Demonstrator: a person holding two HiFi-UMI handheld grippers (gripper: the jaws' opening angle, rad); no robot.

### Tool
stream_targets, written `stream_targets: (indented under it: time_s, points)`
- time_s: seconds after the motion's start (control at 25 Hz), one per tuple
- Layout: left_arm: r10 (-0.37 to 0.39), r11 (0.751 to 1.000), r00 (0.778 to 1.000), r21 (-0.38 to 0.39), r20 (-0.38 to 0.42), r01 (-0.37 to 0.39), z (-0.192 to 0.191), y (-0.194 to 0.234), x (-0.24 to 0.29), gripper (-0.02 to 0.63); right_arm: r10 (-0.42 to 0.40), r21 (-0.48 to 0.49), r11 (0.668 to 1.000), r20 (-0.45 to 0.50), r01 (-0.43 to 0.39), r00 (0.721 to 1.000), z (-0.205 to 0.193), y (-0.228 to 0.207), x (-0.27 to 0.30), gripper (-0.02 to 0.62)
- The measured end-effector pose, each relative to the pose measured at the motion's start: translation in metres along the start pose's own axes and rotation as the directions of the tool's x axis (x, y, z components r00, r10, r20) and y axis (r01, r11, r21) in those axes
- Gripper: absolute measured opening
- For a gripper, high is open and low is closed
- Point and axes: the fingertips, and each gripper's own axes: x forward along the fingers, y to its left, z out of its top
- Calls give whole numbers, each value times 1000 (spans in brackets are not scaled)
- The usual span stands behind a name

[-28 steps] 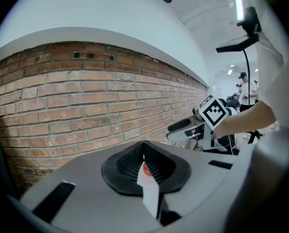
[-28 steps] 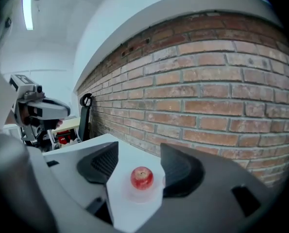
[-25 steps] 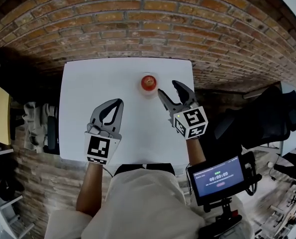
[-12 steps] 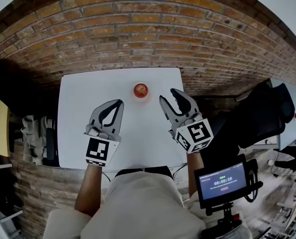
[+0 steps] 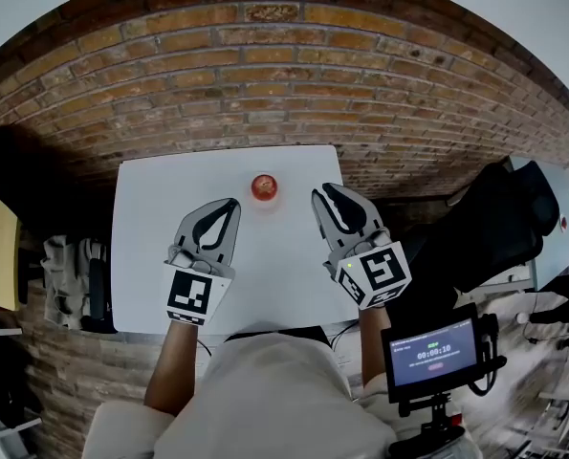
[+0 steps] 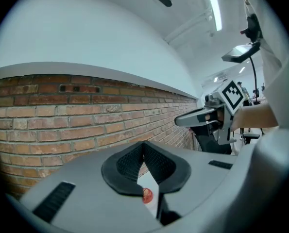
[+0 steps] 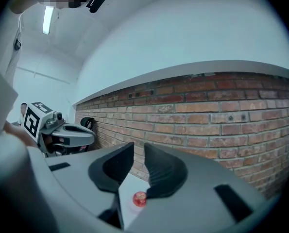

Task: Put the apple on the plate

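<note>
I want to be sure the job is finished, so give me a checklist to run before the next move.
1. The apple rests on the white table, untouched: ok.
2. A plate under the apple: cannot tell, nothing shows distinctly against the white.
3. The right tongs are empty, with a narrow gap, and have just been closing: ok.
4. The left tongs are empty, tips together: ok.
5. Both tongs are held short of the apple: ok.

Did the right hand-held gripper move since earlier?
Yes. The right hand-held gripper has drawn away from the apple toward the right edge of the table, its empty jaws just closing.
</note>
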Motion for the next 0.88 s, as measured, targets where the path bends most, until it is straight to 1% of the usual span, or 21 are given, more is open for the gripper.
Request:
stream_targets:
  time_s: [0.12, 0.4, 0.6, 0.88]
  points:
    - [0, 1000, 1000, 13, 18, 0, 10, -2, -1, 6, -7, -4, 1000, 23, 7, 1000, 13, -2, -7, 46]
    - [-1, 1000, 999, 17, 41, 0, 20, -4, -6, 6, -3, -29, 1000, 25, 4, 1000, 23, 4, -13, 6]
    - [-2, 1000, 999, 26, 53, 1, 23, -3, -10, 6, -8, -33, 999, 23, 8, 1000, 27, 8, -14, 5]
    - [-5, 999, 998, 34, 56, 3, 24, -2, -13, 6, -23, -63, 998, -8, 23, 1000, 22, 14, -12, 3]
